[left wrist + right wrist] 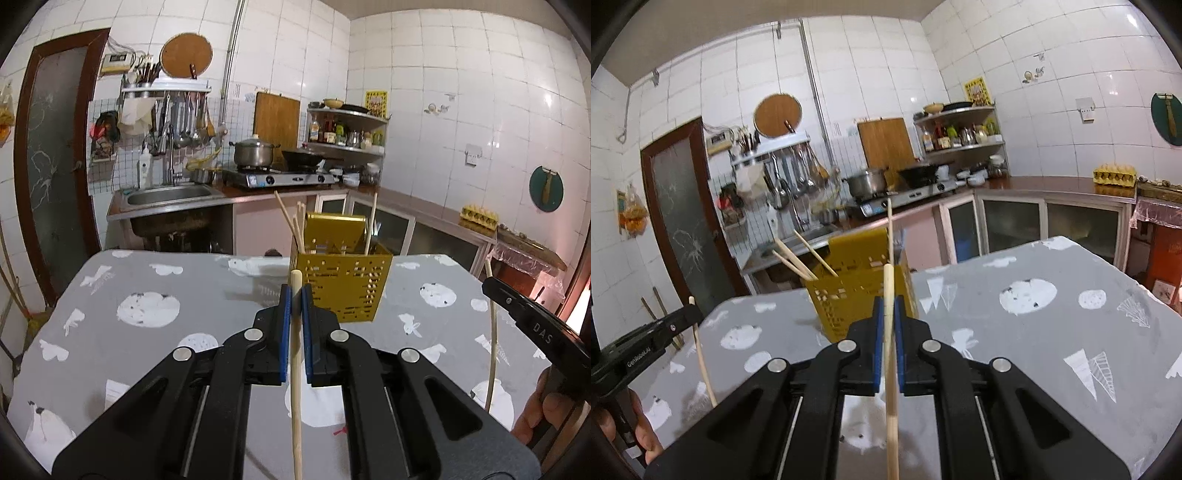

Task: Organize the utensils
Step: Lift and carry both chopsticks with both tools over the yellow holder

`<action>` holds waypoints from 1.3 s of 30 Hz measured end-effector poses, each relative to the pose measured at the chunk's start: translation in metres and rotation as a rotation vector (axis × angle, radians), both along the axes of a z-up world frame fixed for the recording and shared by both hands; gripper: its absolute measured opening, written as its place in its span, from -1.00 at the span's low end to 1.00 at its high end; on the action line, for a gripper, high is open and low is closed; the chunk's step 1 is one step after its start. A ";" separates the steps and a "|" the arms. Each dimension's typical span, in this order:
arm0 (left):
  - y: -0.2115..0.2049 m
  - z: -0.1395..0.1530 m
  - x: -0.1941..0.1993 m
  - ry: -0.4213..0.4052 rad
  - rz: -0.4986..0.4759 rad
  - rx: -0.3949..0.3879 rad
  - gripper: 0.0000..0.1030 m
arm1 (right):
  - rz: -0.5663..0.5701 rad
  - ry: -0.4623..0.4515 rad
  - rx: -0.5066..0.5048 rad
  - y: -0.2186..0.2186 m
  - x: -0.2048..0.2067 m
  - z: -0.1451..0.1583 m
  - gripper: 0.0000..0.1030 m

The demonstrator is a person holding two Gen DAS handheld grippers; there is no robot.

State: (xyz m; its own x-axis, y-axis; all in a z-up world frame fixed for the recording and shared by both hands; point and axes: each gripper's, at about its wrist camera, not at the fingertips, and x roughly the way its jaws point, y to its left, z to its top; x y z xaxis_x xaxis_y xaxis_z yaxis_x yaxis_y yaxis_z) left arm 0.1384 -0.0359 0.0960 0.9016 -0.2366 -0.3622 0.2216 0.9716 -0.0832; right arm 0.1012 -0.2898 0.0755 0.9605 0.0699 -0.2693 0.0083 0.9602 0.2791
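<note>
Both grippers hold one chopstick each, above the table.

Left gripper (294, 295) is clamped narrow on a chopstick (296, 387); right gripper (888, 306) likewise pinches its own chopstick (891, 369). Ahead at 12 o'clock, near both tips, a yellow holder (343, 288) stands on the grey table (155, 295). About five sticks (291, 221) already lean inside, so the job looks partly done. These two remain to be dropped in; no other loose utensils show.
</note>
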 end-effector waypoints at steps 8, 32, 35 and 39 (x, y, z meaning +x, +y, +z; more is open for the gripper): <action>-0.004 0.019 0.004 -0.042 -0.020 -0.008 -0.91 | 0.016 -0.045 -0.004 0.003 0.009 0.013 -0.88; -0.046 0.117 0.111 -0.164 -0.053 -0.067 -0.91 | 0.008 -0.222 -0.036 -0.005 0.094 0.093 -0.88; -0.055 0.118 0.137 -0.184 -0.033 -0.043 -0.91 | 0.009 -0.244 -0.016 -0.008 0.116 0.099 -0.88; -0.062 0.118 0.175 -0.205 0.001 -0.044 -0.91 | 0.013 -0.289 0.032 -0.018 0.148 0.107 -0.88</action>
State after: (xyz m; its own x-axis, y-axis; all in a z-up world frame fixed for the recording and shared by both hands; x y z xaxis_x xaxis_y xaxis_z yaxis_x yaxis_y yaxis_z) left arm 0.3130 -0.0979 0.2143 0.9556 -0.2474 -0.1601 0.2374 0.9682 -0.0789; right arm 0.2495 -0.3079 0.1821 0.9961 0.0866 0.0179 -0.0880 0.9504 0.2984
